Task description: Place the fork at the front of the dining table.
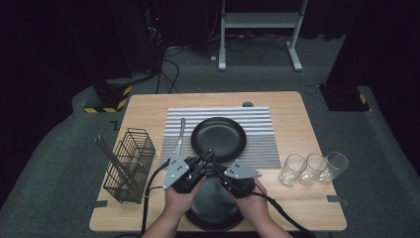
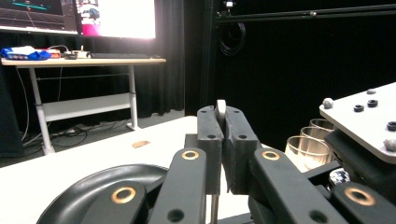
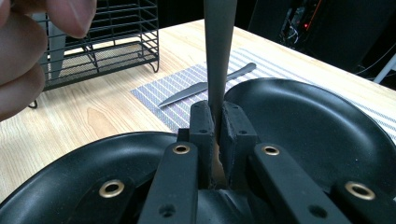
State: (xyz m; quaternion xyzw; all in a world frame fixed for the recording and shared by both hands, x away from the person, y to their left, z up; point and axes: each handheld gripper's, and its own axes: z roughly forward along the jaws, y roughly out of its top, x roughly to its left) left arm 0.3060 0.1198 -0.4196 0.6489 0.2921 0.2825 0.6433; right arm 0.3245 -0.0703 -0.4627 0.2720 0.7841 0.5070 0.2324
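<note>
My two grippers meet over the near black plate (image 1: 213, 210) at the table's front edge. The right gripper (image 3: 215, 116) is shut on the flat grey handle of a metal utensil (image 3: 218, 56), which rises straight up from its jaws. The left gripper (image 2: 221, 121) is shut on a thin metal piece whose pale rounded end (image 2: 221, 107) shows above its jaws. I cannot tell if that is the same utensil. In the high view the left gripper (image 1: 208, 158) and the right gripper (image 1: 218, 170) nearly touch at their tips. The utensil's working end is hidden.
A second black plate (image 1: 218, 138) lies on a striped mat (image 1: 257, 148), with a knife (image 1: 179, 137) to its left. A wire basket (image 1: 130, 165) holding a utensil stands at the left. Three glasses (image 1: 312, 167) stand at the right. A hand (image 3: 28, 46) shows beside the basket.
</note>
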